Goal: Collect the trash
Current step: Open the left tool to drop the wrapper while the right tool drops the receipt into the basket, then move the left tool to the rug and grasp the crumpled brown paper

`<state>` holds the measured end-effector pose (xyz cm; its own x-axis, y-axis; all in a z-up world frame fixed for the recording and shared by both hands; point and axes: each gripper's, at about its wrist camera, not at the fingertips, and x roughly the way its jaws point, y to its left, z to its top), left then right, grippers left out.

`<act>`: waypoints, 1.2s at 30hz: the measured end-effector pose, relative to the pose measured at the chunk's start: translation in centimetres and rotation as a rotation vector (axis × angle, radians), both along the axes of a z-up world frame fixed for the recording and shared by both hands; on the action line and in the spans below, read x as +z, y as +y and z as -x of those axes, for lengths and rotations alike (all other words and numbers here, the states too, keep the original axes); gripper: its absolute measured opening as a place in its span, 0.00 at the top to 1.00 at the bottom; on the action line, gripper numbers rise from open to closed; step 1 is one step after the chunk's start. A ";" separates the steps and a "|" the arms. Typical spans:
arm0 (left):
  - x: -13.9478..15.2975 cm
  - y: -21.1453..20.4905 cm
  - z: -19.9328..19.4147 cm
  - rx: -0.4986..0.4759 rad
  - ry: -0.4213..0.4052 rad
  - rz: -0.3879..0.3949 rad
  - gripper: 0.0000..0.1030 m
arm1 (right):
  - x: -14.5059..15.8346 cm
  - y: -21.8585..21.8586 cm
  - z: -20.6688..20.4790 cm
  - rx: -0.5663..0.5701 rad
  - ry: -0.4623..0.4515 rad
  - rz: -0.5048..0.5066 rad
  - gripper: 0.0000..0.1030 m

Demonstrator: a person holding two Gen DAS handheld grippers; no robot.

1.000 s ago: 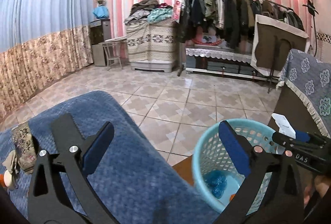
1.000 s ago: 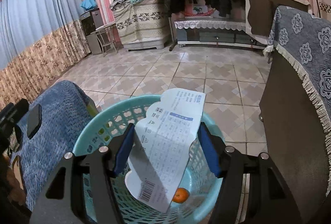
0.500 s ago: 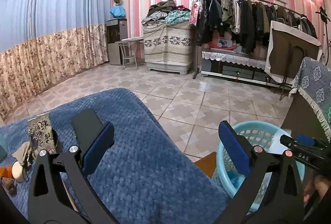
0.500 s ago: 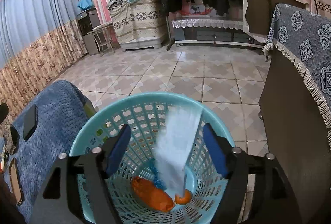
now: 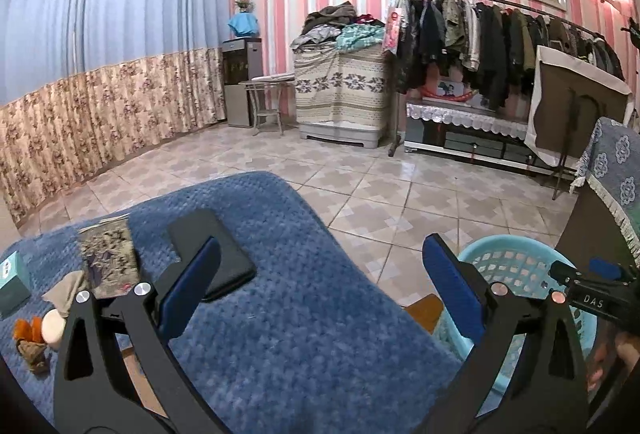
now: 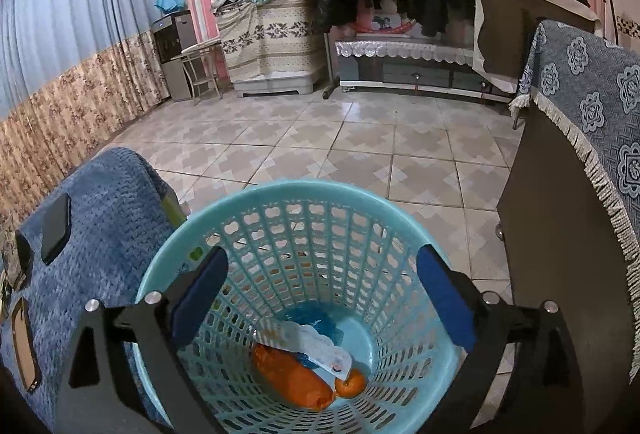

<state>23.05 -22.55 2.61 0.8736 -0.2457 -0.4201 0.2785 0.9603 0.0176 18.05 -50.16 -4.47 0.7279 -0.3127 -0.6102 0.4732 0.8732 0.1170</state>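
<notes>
The printed white paper slip (image 6: 316,344) lies at the bottom of the round turquoise plastic lattice basket (image 6: 304,201), draped over an orange wrapper (image 6: 292,378) and a crumpled blue bag (image 6: 316,318), with a small orange fruit (image 6: 351,382) touching its lower end. The right gripper (image 6: 320,294) hangs above the basket mouth with its fingers spread wide and nothing between them.

More trash waits on the bench under the knitted blue cloth (image 5: 280,314): orange peel scraps (image 5: 28,328), a brownish dried lump (image 5: 32,352) and a greyish crumpled wad (image 5: 66,290) at its left end. The left gripper (image 5: 320,286) hovers over that cloth, fingers likewise wide and empty.

The worry, I'd say, is a wrong pick. A flat black phone (image 5: 212,254) lies right under the left finger, a patterned pouch (image 5: 110,258) beside it and a small teal box (image 5: 12,282) further left; a careless close there could take the phone or drag the loose cloth and tip things off. The scraps are small and sit together, so a pinch may drop some.

The basket stands on the floor just beside the bench's right edge, with a dark cabinet under a fringed blue floral cover (image 6: 600,105) close on its other side, so the lane there is narrow. Beyond, the tiled floor (image 5: 360,189) is open.
</notes>
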 end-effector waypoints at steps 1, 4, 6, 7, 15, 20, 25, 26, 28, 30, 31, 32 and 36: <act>0.1 0.5 0.1 0.009 -0.001 0.000 0.05 | 0.1 0.3 -0.1 0.006 -0.002 0.004 0.07; 0.5 2.5 0.5 0.038 -0.008 -0.006 0.05 | 0.6 1.0 -0.2 0.017 -0.017 0.008 0.06; 0.8 4.3 0.9 0.068 -0.017 -0.011 0.05 | 0.9 1.8 -0.2 0.026 -0.031 0.006 0.06; 0.8 5.0 1.0 0.077 -0.016 -0.010 0.05 | 1.1 2.2 -0.3 0.033 -0.037 0.009 0.06; 0.4 12.4 3.2 0.170 0.010 -0.013 0.05 | 1.7 7.7 -0.6 0.132 -0.063 0.030 0.06; -0.6 16.6 4.6 0.218 0.052 -0.019 0.05 | 2.0 11.5 -0.2 0.207 -0.091 0.025 0.06; -1.6 20.8 6.1 0.276 0.075 -0.017 0.05 | 2.1 15.1 0.2 0.257 -0.094 0.076 0.06; -1.7 21.4 6.4 0.284 0.076 -0.016 0.05 | 2.1 15.5 0.4 0.267 -0.094 0.084 0.06; -1.8 23.4 7.1 0.309 0.078 -0.010 0.05 | 2.3 17.0 0.7 0.301 -0.099 0.102 0.05; -1.8 25.0 7.8 0.330 0.080 0.001 0.05 | 2.3 18.1 0.9 0.325 -0.099 0.112 0.05; -1.8 25.7 8.2 0.339 0.081 0.002 0.05 | 2.4 18.8 1.0 0.337 -0.098 0.120 0.06; -1.9 26.4 8.5 0.349 0.081 0.001 0.05 | 2.5 19.0 0.7 0.343 -0.096 0.125 0.05; -2.1 29.4 9.8 0.397 0.088 0.001 0.05 | 2.6 20.8 0.8 0.381 -0.089 0.138 0.05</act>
<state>13.29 6.90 0.46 0.8615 0.1029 -0.4972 -0.1132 0.9935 0.0095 17.30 -29.39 -1.85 0.8556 -0.0849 -0.5106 0.1062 0.9943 0.0126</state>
